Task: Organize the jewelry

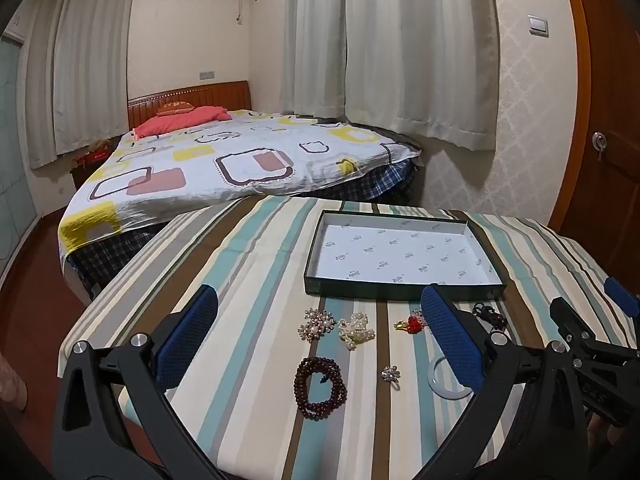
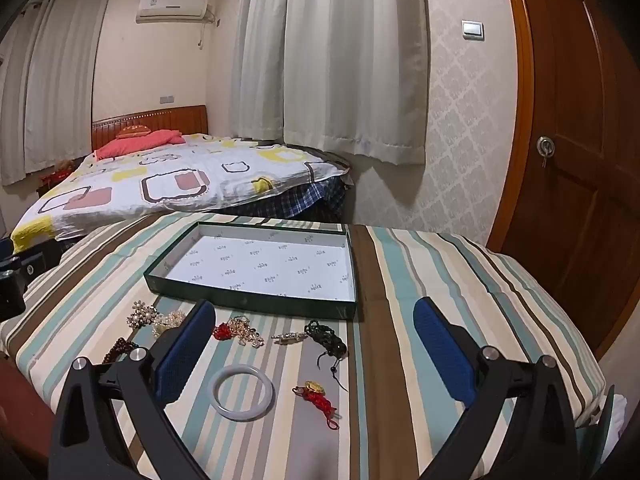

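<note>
Several jewelry pieces lie on the striped cloth in front of a shallow green box (image 1: pixel 400 293) (image 2: pixel 248 303) with a white printed lining and nothing in it. My left gripper (image 1: pixel 320 336) is open above a dark red bead bracelet (image 1: pixel 320 382), a crystal brooch (image 1: pixel 316 324), a pearl cluster (image 1: pixel 356 330) and a small silver flower ring (image 1: pixel 391 374). My right gripper (image 2: pixel 316 348) is open over a white bangle (image 2: pixel 243 393), a red knot charm (image 2: pixel 318 398), a black cord (image 2: pixel 326 336) and a silver clip (image 2: pixel 288 337). Neither holds anything.
The striped table (image 1: pixel 248 264) ends close behind the box. Beyond it stands a bed with a patterned sheet (image 1: pixel 248 160). Curtains (image 1: pixel 400 60) hang on the back wall and a wooden door (image 2: pixel 580 160) is at the right. The right gripper's frame (image 1: pixel 592 344) shows in the left wrist view.
</note>
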`<state>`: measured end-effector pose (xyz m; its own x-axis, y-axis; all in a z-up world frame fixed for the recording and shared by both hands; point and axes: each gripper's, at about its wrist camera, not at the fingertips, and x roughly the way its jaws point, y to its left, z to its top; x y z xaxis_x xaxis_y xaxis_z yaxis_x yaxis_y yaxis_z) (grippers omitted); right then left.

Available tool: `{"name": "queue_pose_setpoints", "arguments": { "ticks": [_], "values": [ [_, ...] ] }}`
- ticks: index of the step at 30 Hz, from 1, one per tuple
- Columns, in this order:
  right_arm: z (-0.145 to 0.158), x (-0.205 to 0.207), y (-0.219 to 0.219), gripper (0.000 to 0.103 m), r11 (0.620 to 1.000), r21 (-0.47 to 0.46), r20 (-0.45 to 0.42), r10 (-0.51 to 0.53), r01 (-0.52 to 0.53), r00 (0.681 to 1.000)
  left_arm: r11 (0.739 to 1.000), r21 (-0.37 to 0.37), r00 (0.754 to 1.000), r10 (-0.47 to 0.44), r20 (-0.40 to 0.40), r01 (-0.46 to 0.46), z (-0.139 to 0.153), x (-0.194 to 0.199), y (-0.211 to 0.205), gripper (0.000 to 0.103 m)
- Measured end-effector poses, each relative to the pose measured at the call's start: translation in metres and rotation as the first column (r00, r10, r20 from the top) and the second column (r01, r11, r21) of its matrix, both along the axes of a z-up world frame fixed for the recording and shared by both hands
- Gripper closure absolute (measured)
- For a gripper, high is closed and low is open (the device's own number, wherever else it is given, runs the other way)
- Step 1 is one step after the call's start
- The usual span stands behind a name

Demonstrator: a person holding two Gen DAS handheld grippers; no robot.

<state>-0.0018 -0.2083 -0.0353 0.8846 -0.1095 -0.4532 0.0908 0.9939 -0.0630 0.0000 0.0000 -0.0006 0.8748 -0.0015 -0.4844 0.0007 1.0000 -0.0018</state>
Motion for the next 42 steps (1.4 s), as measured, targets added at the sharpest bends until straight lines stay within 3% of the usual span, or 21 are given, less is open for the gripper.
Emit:
{"name": "queue_pose_setpoints", "arguments": {
  "ticks": [18,42],
  "values": [
    [0.020,0.001,0.004,0.006,1.000,0.003,0.009,0.005,-0.005,1.000,1.000,0.002,1.000,-0.001,0.006,0.001,0.010,-0.004,0.006,0.004],
    [0.018,-0.001,0.004,0.006,1.000,0.003,0.016,0.006,-0.006,1.000,1.000,0.005,1.000,0.003,0.004,-0.003,0.012,-0.002,0.000,0.004]
  ]
}}
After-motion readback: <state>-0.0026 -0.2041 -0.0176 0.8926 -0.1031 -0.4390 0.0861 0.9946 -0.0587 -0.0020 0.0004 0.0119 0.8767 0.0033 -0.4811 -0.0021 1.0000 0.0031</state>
